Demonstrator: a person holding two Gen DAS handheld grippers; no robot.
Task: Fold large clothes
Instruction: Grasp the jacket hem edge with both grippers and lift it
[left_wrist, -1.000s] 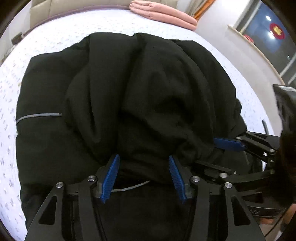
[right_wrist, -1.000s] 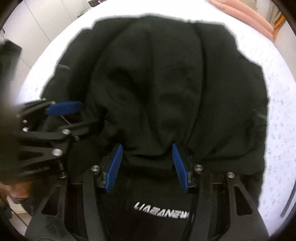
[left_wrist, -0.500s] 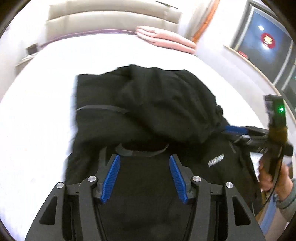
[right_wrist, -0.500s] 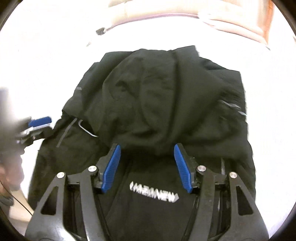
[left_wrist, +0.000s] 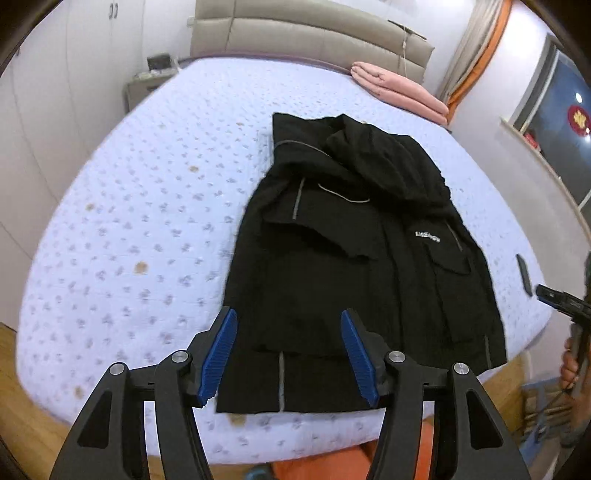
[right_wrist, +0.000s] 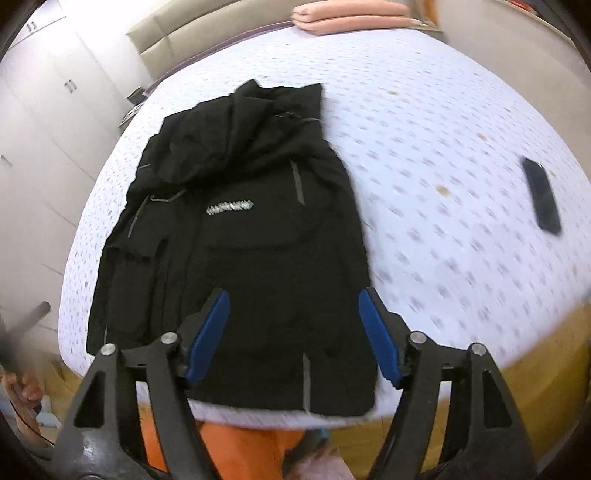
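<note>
A large black jacket (left_wrist: 354, 236) with a white chest logo and grey trim lies lengthwise on the bed, hood folded down over its chest and hem at the near edge; it also shows in the right wrist view (right_wrist: 243, 236). My left gripper (left_wrist: 288, 356) is open and empty, held back above the hem. My right gripper (right_wrist: 293, 334) is open and empty, also above the hem. The right gripper's tip shows at the right edge of the left wrist view (left_wrist: 561, 299).
The bed (left_wrist: 147, 206) has a pale lilac dotted cover. A folded pink blanket (left_wrist: 399, 92) lies near the headboard. A black phone (right_wrist: 541, 199) lies on the bed right of the jacket. White wardrobes stand on the left, a window on the right.
Both grippers have let go of the hood and pulled back and up from the jacket. The hood now lies folded down over the chest.
</note>
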